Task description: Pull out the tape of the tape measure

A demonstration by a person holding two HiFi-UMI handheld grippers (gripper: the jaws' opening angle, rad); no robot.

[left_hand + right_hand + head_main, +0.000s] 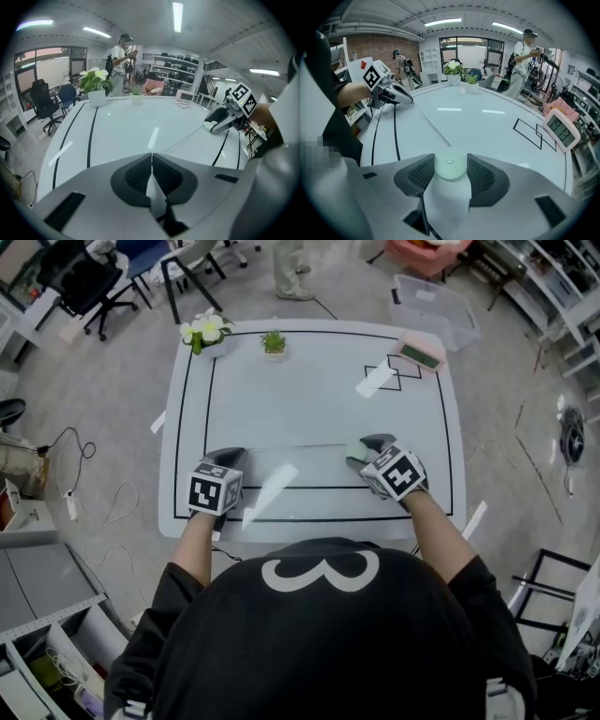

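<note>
A pale green round tape measure (pixel 450 168) sits between the pads of my right gripper (pixel 450 160), which is shut on its case. In the head view this gripper (pixel 362 452) is at the table's right front. A thin white tape (pixel 432 126) runs from the case across the table to my left gripper (pixel 405 99). My left gripper (pixel 151 156) is shut on the tape's end, and the tape (pixel 187 138) stretches from it toward the right gripper (pixel 216 125). The head view shows the left gripper (pixel 231 458) at the left front, with the tape (pixel 295 446) faint between the two.
The white table (pixel 309 399) has black border lines and small black rectangles (pixel 394 373). At its far edge stand a pot of white flowers (pixel 206 331), a small green plant (pixel 273 343) and a pink digital clock (pixel 419 353). A person (pixel 121 56) stands beyond the table. A clear bin (pixel 433 307) lies on the floor.
</note>
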